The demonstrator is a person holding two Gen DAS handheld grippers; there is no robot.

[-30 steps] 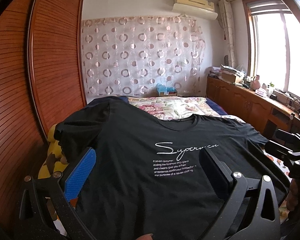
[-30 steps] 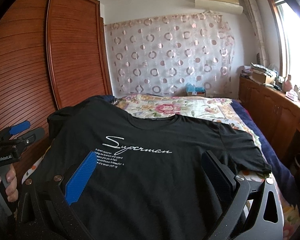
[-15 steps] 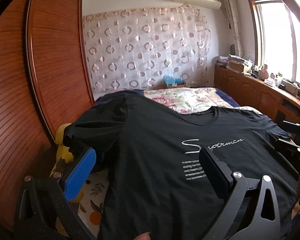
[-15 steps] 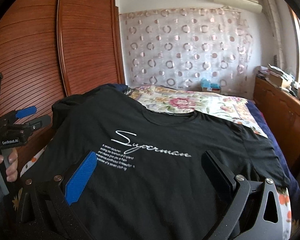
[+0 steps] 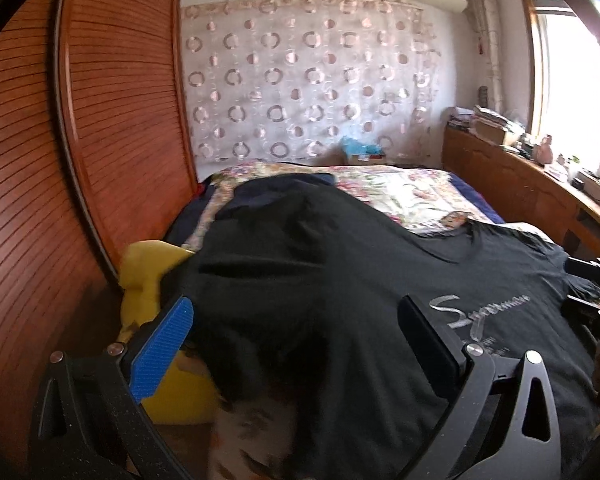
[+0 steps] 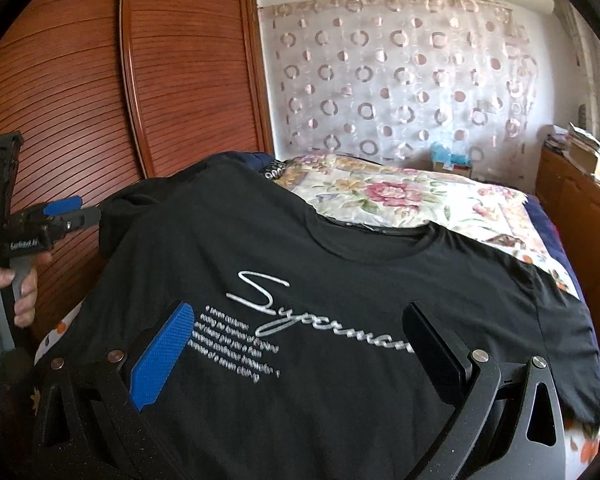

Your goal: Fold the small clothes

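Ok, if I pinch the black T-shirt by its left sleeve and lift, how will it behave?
The black T-shirt will probably drape and sag: it is thin cloth that lies wrinkled over the floral bedspread. It looks light, so one open left gripper should carry it. The left sleeve is already bunched, so it may fold unevenly unless spread first.

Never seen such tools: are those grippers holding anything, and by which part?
Nothing, it seems: left gripper and right gripper are both open over the black T-shirt spread on the bed.

Matt black cloth T-shirt (image 6: 340,280); glossy ribbed wooden wardrobe (image 6: 180,80).
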